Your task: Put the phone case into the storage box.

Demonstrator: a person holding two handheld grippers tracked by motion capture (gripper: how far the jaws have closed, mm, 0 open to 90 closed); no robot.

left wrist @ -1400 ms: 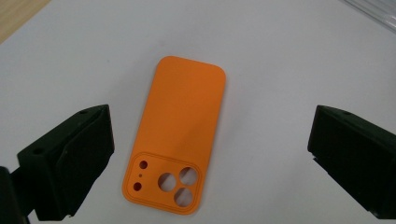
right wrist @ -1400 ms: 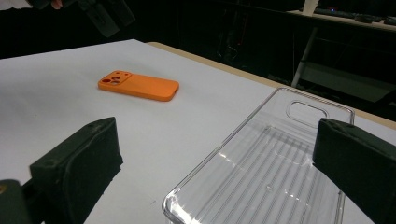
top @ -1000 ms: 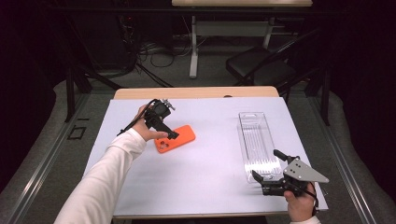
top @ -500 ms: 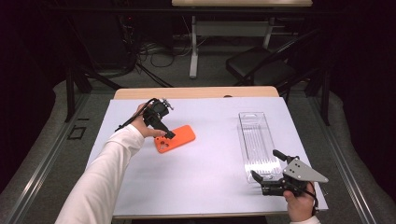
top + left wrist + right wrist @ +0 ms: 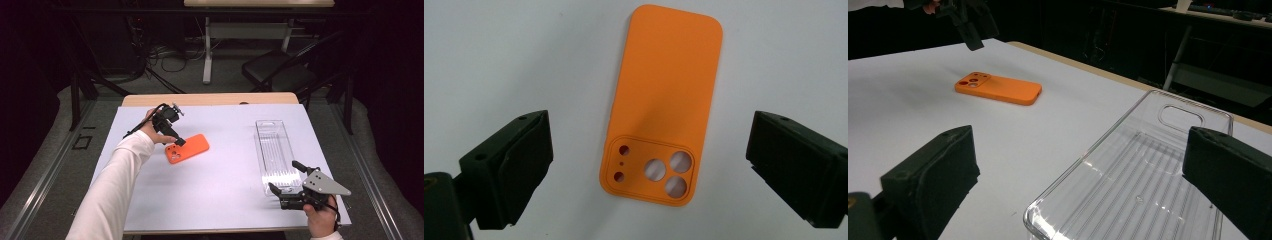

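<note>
While the right tongs [image 5: 286,186] sit at the near edge of the bench [image 5: 225,200] with their jaws spread wide, nothing is pinched in them. They're parked right at the near end of the clear plastic tray [image 5: 276,152], and in the right gripper view that tray [image 5: 1143,185] sits between the two black jaws, its corner just ahead of them. From a second ago that hand hasn't budged at all, as far as I can tell.

The action is on the other side, a bit farther out. The left tongs [image 5: 175,137] have crept a touch closer to the orange phone case [image 5: 186,148] over the last second; the arm is stretched out over the bench and the tip now hangs right at the camera-cutout end of the case. In the left gripper view the case [image 5: 664,105] lies flat, back side up, with the cutouts nearest the camera and both jaws spread well to either side of it, not touching. So open, empty, and lined up.

The case itself hasn't moved: same spot on the left half of the bench, well apart from the tray.

My read is that the left hand is finishing its approach and is about to drop down and close on the case's long edges, probably to carry it over to the tray, with the right hand waiting to steady that. Nothing grabbed yet, so the job is barely started.

Beyond the bench there's just a dark floor, a chair [image 5: 280,75] and some cables.
</note>
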